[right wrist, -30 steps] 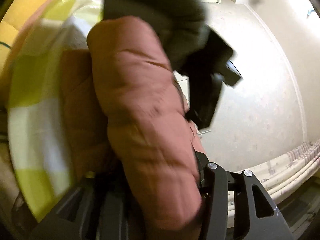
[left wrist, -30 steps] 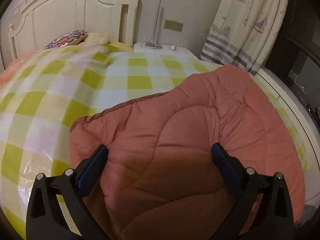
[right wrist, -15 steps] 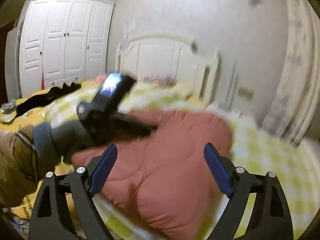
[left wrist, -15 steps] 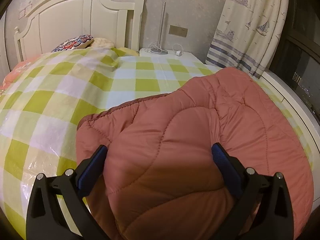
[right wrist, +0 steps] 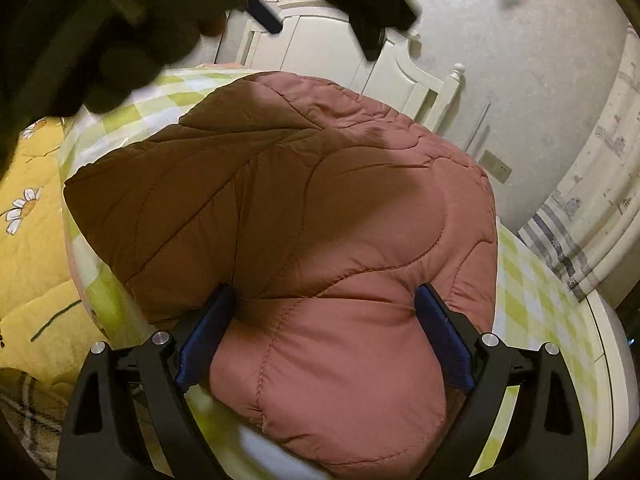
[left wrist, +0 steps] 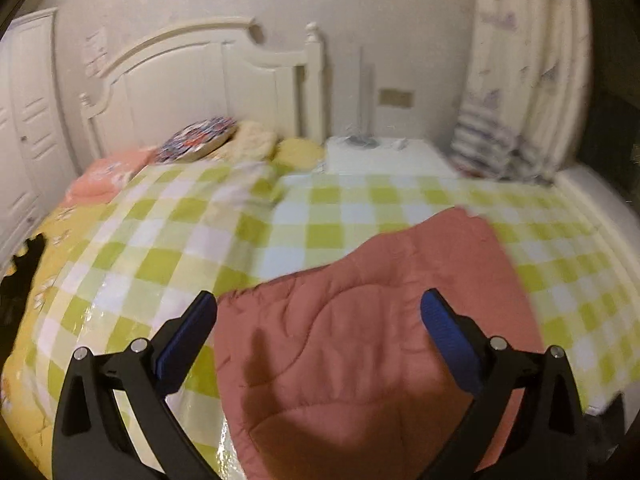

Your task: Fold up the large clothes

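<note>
A quilted salmon-pink padded garment [left wrist: 372,320] lies folded on the green-and-white checked bed cover [left wrist: 200,240]. My left gripper [left wrist: 318,332] is open and empty, held above the garment's near edge. In the right wrist view the garment [right wrist: 320,220] fills the middle. My right gripper [right wrist: 324,332] is open, its blue pads on either side of a puffed near fold, close to or touching it. The left gripper [right wrist: 320,4] and gloved hand show dark and blurred at the top of the right wrist view.
A white headboard [left wrist: 192,80] and several pillows [left wrist: 200,142] are at the far end. A white nightstand [left wrist: 384,154] and a patterned curtain [left wrist: 516,92] stand at the right. A yellow daisy quilt [right wrist: 28,240] lies at the left of the bed.
My left gripper rose and pulled back from the garment, still open. My right gripper let go of the garment, opened, swung round and came down over its near fold.
</note>
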Motion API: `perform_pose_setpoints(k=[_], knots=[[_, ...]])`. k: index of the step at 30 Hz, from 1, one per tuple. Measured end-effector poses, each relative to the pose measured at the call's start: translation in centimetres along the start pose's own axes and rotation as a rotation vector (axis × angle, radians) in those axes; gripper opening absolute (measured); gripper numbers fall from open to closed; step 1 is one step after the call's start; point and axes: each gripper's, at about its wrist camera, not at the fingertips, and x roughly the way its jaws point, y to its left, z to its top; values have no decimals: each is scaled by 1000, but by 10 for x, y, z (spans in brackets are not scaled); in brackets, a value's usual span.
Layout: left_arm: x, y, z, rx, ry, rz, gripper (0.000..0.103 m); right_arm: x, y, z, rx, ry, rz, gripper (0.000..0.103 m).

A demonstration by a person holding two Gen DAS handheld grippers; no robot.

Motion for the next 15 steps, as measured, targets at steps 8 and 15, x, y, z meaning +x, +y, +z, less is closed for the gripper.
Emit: perform_pose_setpoints(k=[8,15], knots=[[71,45,-37,-190,142,-204,101,-35,-29,18,23,-46,104,66],[59,33,-41,-131,85,-120,101,-45,-106,66,142,-155,-4,60]])
